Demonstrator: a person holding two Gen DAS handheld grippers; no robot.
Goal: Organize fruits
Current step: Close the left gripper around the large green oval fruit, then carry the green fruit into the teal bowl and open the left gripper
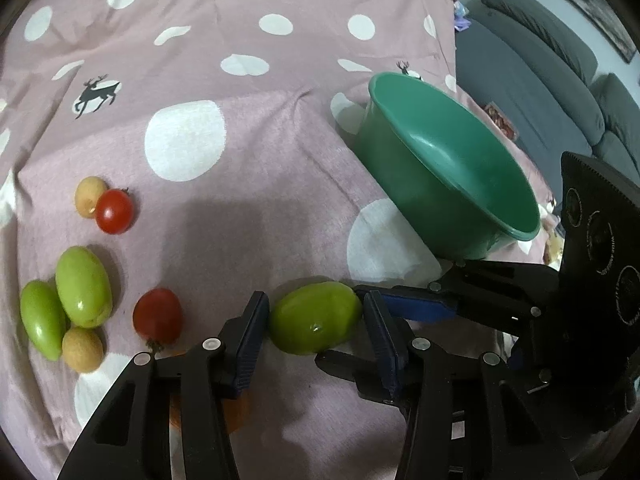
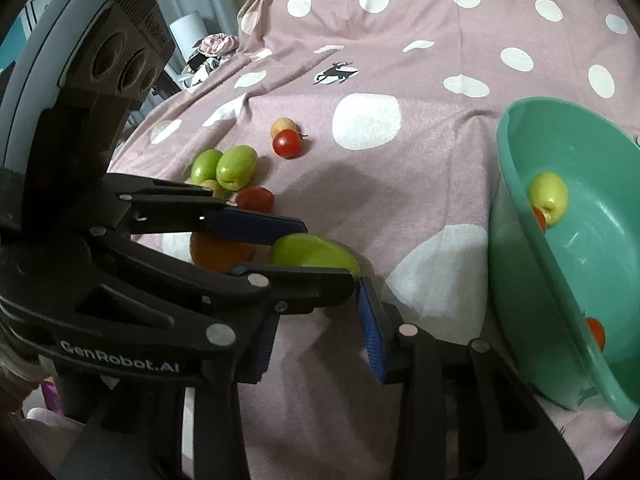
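Observation:
My left gripper (image 1: pixel 316 318) is shut on a green oval fruit (image 1: pixel 315 317), its blue pads touching both sides; the fruit also shows in the right wrist view (image 2: pixel 312 254). My right gripper (image 2: pixel 320 320) is open and empty, just right of the left one. The green bowl (image 1: pixel 452 168) stands tilted at the right and holds a yellow-green fruit (image 2: pixel 548 198) and red tomatoes (image 2: pixel 596 332). On the cloth lie two green fruits (image 1: pixel 82 286), two red tomatoes (image 1: pixel 158 316), two small tan fruits (image 1: pixel 82 350) and an orange (image 2: pixel 218 254).
The pink polka-dot cloth (image 1: pixel 240 140) covers the whole surface. A grey sofa (image 1: pixel 560 80) lies beyond its right edge. Clutter and a curtain (image 2: pixel 208 52) lie past its far left edge in the right wrist view.

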